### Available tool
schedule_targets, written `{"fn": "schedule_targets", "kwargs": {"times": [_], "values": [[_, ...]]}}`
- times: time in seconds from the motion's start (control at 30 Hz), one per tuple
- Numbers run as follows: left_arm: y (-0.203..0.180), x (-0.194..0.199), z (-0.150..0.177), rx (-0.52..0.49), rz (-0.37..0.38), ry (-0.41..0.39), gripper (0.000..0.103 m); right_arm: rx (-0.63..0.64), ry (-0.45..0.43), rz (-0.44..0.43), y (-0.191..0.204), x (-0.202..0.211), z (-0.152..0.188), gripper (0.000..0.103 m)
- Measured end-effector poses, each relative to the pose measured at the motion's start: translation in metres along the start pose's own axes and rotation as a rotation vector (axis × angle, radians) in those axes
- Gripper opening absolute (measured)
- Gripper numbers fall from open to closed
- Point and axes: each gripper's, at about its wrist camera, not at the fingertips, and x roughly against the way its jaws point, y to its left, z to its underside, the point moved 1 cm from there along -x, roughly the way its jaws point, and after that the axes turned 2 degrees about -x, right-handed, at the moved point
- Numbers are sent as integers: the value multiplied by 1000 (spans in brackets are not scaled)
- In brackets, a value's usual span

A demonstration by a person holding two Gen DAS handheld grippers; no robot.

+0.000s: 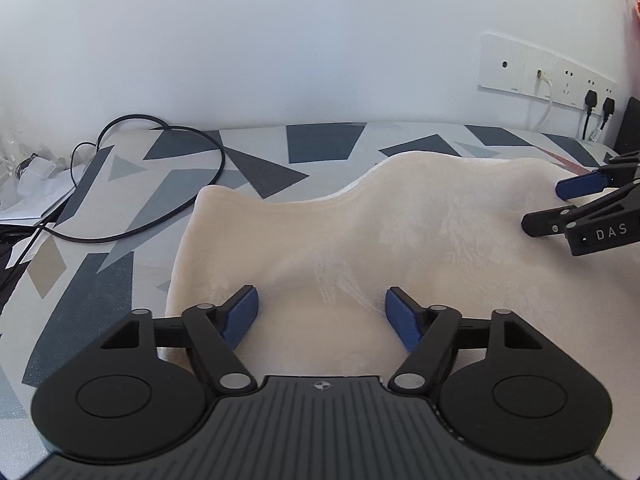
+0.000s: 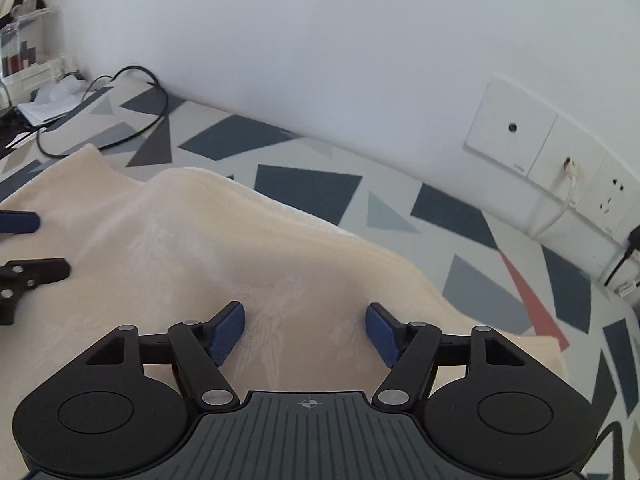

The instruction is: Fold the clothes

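I have both tools over a cream garment (image 1: 360, 248) that lies spread on the desk (image 1: 92, 280), a surface covered in a cloth of grey, dark blue and red angular patches. The fabric reaches from the near edge towards the far wall, with its far border rising in soft humps, so it is not lying flat there; whether it is one layer or already doubled I cannot tell, as no fold line or hem shows clearly.

My left gripper (image 1: 322, 316) stands wide, its blue pads (image 1: 240, 316) set apart over the near left part of the cloth, holding nothing. My right gripper (image 2: 306, 328) is likewise spread wide over the near right part, empty. I judge this side-by-side stance suits taking the near edge at two places, so the cloth would lift evenly.

In the left view my right tool shows at the right edge, and its black body bears the letters "DAS" (image 1: 611, 233). No brand or label is readable on the garment.

A black cable (image 1: 188, 196) loops on the desk to the far left, clear of the fabric. A white socket panel (image 2: 552, 168) with plugs sits on the far wall.
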Motion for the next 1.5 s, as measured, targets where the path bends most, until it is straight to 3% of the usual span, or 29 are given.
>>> {"fn": "schedule_targets", "kwargs": {"times": [0.07,0.17,0.3,0.37,0.5,0.73,1.07,1.23,1.5], "values": [[6,-3,-1,33,-1,14,87,-44,5,6,-5,-11,-4,77],[6,-3,-1,32,-8,20,89,-88,-22,116,-19,-11,-8,79],[6,-5,-1,30,-23,28,92,-241,-62,92,-45,25,-4,81],[5,-5,-1,29,-31,32,94,-241,-109,123,-50,51,6,96],[5,-6,-2,29,-41,40,96,-310,-128,188,-70,104,42,99],[6,-8,-4,34,-50,61,99,-549,-55,288,-126,182,117,100],[6,-11,-7,39,-52,86,102,-635,33,269,-109,178,174,102],[6,-11,-10,35,-56,106,102,-511,78,269,-79,150,174,102],[4,-12,-10,35,-62,106,103,-644,74,202,-88,142,188,102]]}}
